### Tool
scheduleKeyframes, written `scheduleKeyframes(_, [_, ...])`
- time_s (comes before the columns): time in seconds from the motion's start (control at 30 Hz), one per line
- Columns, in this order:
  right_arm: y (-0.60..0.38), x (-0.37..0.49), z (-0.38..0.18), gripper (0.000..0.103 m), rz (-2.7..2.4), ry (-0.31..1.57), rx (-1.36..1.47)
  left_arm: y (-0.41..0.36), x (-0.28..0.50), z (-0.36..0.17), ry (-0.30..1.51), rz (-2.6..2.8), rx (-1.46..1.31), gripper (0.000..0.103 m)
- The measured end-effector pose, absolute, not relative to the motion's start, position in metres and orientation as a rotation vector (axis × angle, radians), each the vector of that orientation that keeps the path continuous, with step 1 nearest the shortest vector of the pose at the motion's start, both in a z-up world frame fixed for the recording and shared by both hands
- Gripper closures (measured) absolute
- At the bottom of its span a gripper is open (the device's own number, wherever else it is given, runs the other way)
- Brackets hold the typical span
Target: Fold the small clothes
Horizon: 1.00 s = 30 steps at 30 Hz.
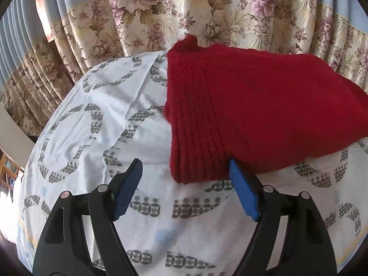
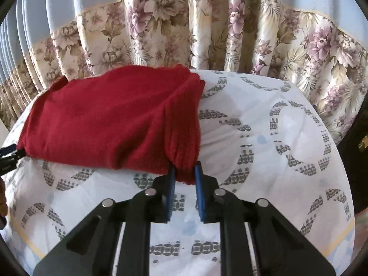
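A red knitted garment (image 1: pixel 253 105) lies folded on a white patterned sheet (image 1: pixel 96 124). In the left wrist view my left gripper (image 1: pixel 185 164) is open, its blue fingers (image 1: pixel 127 188) spread either side of the garment's near ribbed corner, which hangs between them. In the right wrist view the same garment (image 2: pixel 110 119) lies to the left, and my right gripper (image 2: pixel 185 168) is shut on its near right ribbed corner, blue pads (image 2: pixel 199 193) pinching the cloth. The left gripper's tip (image 2: pixel 9 151) shows at the far left edge.
A floral curtain (image 2: pixel 207 34) hangs right behind the sheet-covered surface. The sheet (image 2: pixel 276 138) stretches to the right of the garment. The surface's edge drops off at the left and right. Dark furniture (image 2: pixel 358 142) stands at the far right.
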State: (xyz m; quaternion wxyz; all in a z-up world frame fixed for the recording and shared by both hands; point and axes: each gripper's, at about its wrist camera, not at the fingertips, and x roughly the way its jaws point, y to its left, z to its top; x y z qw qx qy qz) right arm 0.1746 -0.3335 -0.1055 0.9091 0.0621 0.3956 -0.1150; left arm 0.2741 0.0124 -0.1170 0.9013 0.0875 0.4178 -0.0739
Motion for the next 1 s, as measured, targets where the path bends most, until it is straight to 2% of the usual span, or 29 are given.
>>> scheduleKeyframes(0.03, [-0.333,0.175,-0.105,0.087,-0.238,0.816,0.118,0.012,0.275,-0.117,0.865,-0.164,0.178,0.032])
scheduleKeyframes(0.1, [-0.331,0.175,-0.104,0.087,-0.238,0.817,0.105,0.011,0.276,-0.117,0.865,-0.205,0.158,0.052])
scheduleKeyframes(0.17, [-0.331,0.175,-0.105,0.087,-0.239,0.817,0.109,0.008,0.276,-0.116,0.86,-0.241,0.15,0.067])
scheduleKeyframes(0.3, [-0.331,0.174,-0.105,0.087,-0.24,0.814,0.114,0.008,0.276,-0.111,0.834,-0.257,0.128,0.087])
scheduleKeyframes(0.4, [-0.332,0.173,-0.104,0.087,-0.245,0.806,0.109,0.008,0.273,-0.105,0.809,-0.265,0.141,0.091])
scheduleKeyframes(0.7, [-0.344,0.169,-0.083,0.09,-0.306,0.762,0.043,0.026,0.273,-0.069,0.709,-0.226,0.234,0.092])
scheduleKeyframes(0.9, [-0.348,0.174,-0.107,0.09,-0.288,0.84,0.035,0.027,0.284,-0.097,0.77,-0.195,0.307,0.092])
scheduleKeyframes(0.97, [-0.349,0.171,-0.115,0.088,-0.276,0.855,0.055,0.027,0.278,-0.11,0.791,-0.198,0.318,0.088])
scheduleKeyframes(1.0, [-0.35,0.17,-0.119,0.086,-0.259,0.875,0.068,0.027,0.276,-0.112,0.795,-0.199,0.323,0.082])
